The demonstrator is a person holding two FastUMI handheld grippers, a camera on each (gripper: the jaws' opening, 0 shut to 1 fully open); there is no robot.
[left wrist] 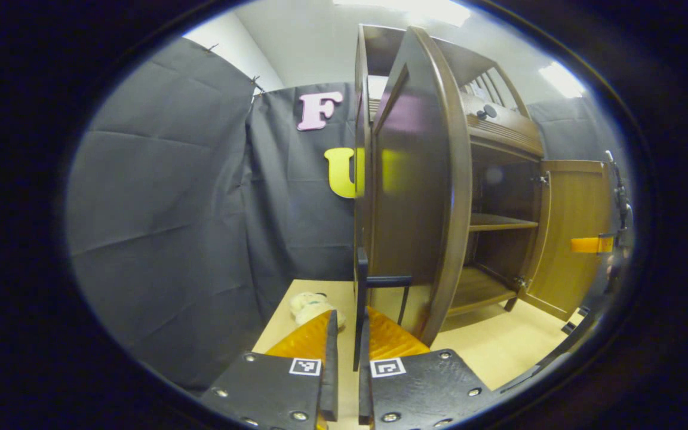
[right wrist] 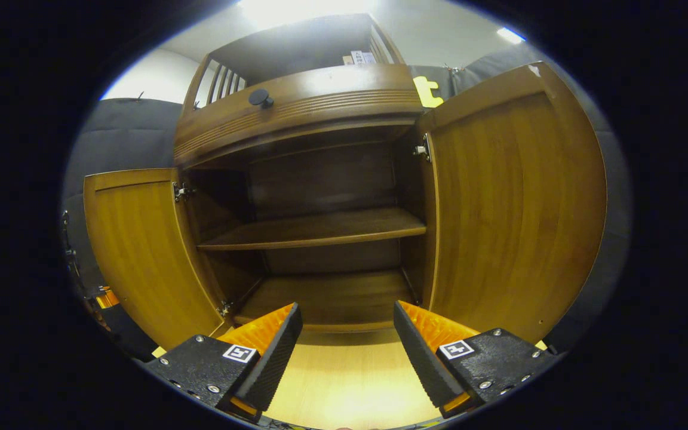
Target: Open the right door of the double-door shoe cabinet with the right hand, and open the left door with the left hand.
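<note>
The brown wooden shoe cabinet (right wrist: 296,107) stands with both doors swung out. In the left gripper view, the left door (left wrist: 415,197) is seen edge-on right in front, and my left gripper (left wrist: 348,334) is shut on its black handle (left wrist: 358,286), which runs between the orange fingers. The right door (left wrist: 577,233) hangs open at the far right, with the other gripper (left wrist: 610,242) beside it. In the right gripper view, my right gripper (right wrist: 347,340) is open and holds nothing, facing the bare shelf (right wrist: 320,230) between the left door (right wrist: 141,251) and the right door (right wrist: 511,203).
The cabinet rests on a light wooden table (left wrist: 499,352). A small pale plush toy (left wrist: 308,304) lies on the table just left of my left gripper. A drawer with a black knob (right wrist: 259,97) sits above the doors. Black cloth walls (left wrist: 171,209) close the booth.
</note>
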